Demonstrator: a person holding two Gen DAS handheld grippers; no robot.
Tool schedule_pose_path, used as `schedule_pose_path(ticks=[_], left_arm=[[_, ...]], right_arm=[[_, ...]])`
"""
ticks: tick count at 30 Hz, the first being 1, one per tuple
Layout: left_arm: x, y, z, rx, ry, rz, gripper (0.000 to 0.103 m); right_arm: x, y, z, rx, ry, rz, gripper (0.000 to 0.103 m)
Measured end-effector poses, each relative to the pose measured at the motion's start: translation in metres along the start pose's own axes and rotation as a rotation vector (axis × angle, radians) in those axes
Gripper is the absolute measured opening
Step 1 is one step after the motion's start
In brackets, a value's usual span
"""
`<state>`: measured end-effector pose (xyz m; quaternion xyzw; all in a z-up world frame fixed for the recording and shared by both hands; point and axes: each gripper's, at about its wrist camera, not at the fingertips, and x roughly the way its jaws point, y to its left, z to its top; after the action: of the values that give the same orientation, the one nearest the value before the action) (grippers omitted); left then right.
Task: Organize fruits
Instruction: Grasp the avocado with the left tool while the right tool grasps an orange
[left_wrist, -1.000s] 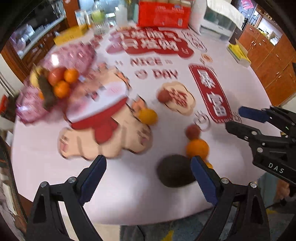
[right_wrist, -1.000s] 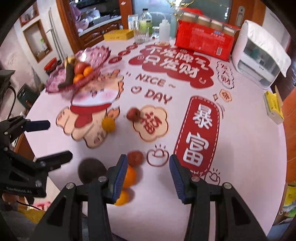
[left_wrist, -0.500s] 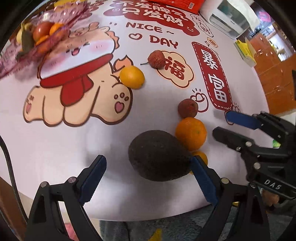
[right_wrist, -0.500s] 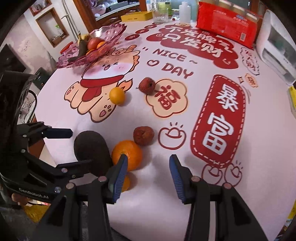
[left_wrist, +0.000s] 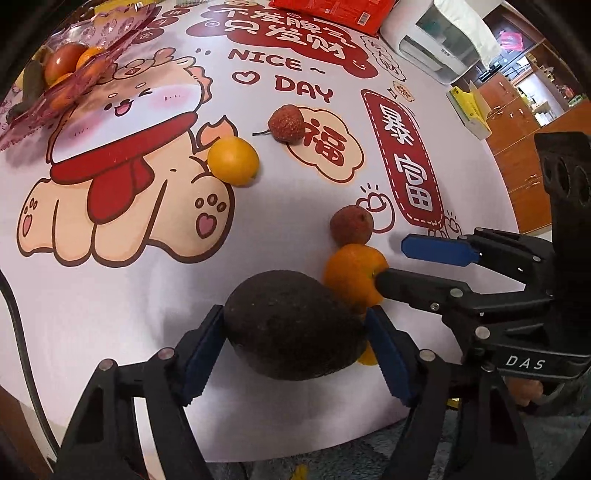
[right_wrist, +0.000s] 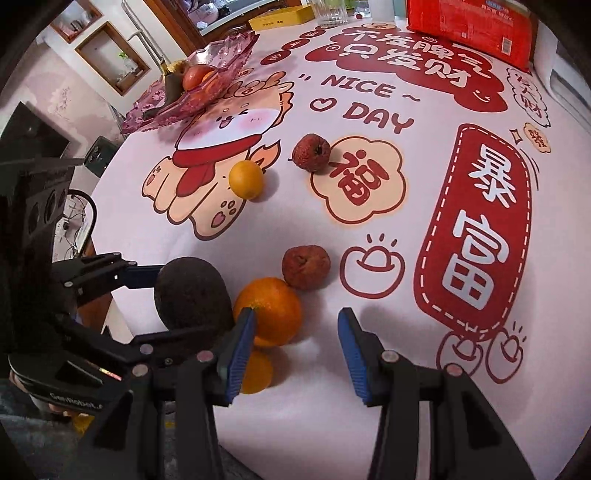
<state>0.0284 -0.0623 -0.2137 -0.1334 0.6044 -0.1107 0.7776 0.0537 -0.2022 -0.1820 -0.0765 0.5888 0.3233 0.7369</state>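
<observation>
Left claw (left_wrist: 295, 332) has dropped down over the avocado (left_wrist: 291, 325) at the bottom of the frame and its jaws just closed in, so I'm gripping it now and it should be ready to lift. Right claw (right_wrist: 295, 347) hangs apart beside the orange (right_wrist: 269, 310), holding nothing. Pink glass bowl (right_wrist: 221, 48), upper left, already has a few oranges, a red fruit and something dark in it.

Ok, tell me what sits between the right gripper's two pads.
Nothing but bare tablecloth, as the right wrist view shows. The right gripper stands open; the big orange lies just outside its left pad.
</observation>
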Motion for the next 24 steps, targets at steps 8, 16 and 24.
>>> schedule_pose_path(ticks=[8, 16, 24], left_arm=[[0.007, 0.003, 0.008, 0.009, -0.006, -0.026, 0.062], [-0.004, 0.01, 0.01, 0.029, -0.036, 0.089, 0.062], [-0.014, 0.029, 0.009, 0.006, -0.056, 0.154, 0.062]], right_arm=[[0.001, -0.006, 0.003, 0.035, 0.004, 0.032, 0.047], [0.005, 0.003, 0.005, 0.012, 0.01, 0.022, 0.047], [0.017, 0.015, 0.01, 0.001, 0.042, 0.068, 0.047]])
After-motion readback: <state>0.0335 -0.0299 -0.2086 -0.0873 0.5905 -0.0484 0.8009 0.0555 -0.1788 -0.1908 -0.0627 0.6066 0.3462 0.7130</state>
